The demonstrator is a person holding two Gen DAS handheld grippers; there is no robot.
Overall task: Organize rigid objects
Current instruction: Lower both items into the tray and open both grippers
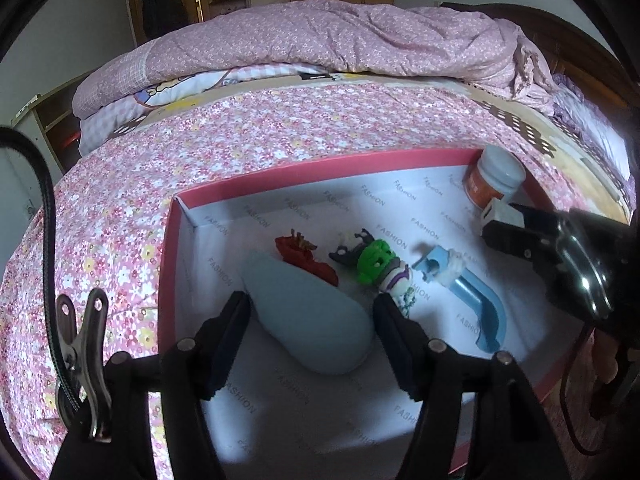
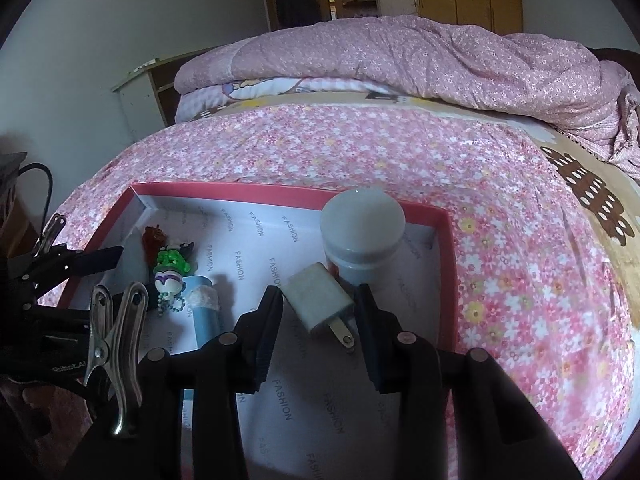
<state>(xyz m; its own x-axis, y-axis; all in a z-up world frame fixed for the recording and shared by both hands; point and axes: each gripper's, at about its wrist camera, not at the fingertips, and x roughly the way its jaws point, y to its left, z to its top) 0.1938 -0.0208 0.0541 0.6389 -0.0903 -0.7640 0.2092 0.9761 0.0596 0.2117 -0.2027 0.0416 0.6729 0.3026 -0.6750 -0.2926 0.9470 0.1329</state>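
Box [image 1: 304, 168], red outside and white-lined, sat on the flowered bedspread [image 1: 120, 208] and held everything: a pale blue pouch [image 1: 308, 316], a red toy [image 1: 304, 258], a green figure [image 1: 376, 264], a blue holder [image 1: 476, 300], a white-capped jar [image 2: 362, 236] in its far right corner and a white charger [image 2: 318, 300] just before it. Left gripper [image 1: 310, 312] stood apart around the pouch. Right gripper [image 2: 320, 304] flanked the charger, pads not pressing.

Toys [image 1: 376, 264], charger [image 2: 318, 300], jar [image 2: 362, 236] inside red box [image 1: 320, 168]
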